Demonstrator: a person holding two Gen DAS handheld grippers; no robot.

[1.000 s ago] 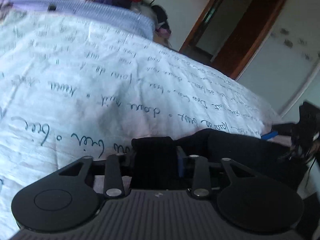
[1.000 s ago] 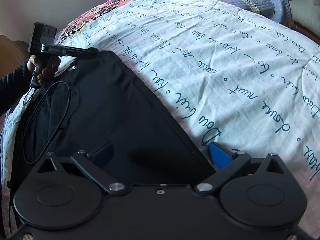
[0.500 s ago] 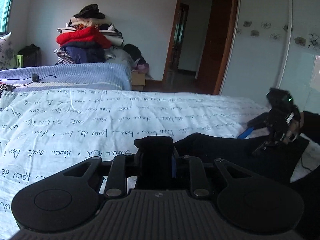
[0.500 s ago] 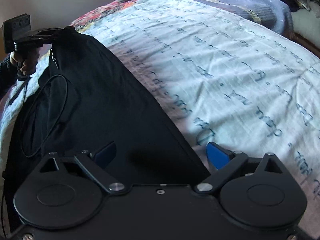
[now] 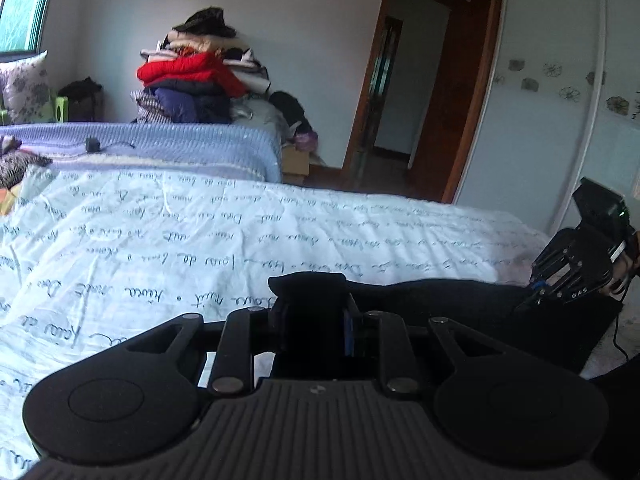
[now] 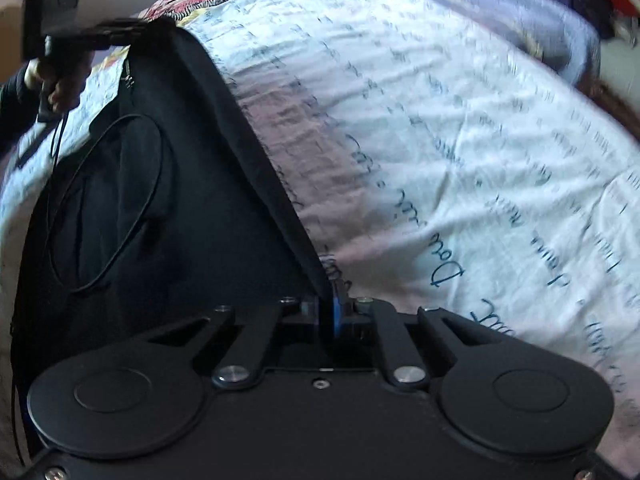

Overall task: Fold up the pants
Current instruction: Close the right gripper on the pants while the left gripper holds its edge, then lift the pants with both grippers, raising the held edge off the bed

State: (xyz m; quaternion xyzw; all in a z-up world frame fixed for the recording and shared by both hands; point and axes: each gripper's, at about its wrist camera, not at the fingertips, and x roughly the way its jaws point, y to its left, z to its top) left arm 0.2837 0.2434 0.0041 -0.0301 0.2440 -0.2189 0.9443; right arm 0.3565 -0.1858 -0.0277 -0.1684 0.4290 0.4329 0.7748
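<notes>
Black pants [image 6: 160, 220] lie on a pale sheet printed with handwriting [image 6: 460, 140]. Their far edge is lifted off the bed and stretched between both grippers. In the right wrist view my right gripper [image 6: 329, 314] is shut on the near end of that edge, with blue pads pinching the cloth. My left gripper [image 6: 120, 28] holds the other end at top left, gripped by a hand [image 6: 56, 88]. From the left wrist, my left gripper [image 5: 316, 312] is shut on a thick fold of black fabric, and the pants [image 5: 440, 300] run right to my right gripper [image 5: 538, 294].
A thin black cable [image 6: 100, 200] loops over the pants. A second bed with a blue cover [image 5: 180, 148] carries a pile of clothes [image 5: 192, 76]. A wooden doorway [image 5: 392, 112] and a white wardrobe door [image 5: 540, 120] stand beyond the bed's far side.
My right gripper went from wide open over the pants edge to shut on it and lifted it. My left gripper rose with its fold, and its view tipped up toward the room.
</notes>
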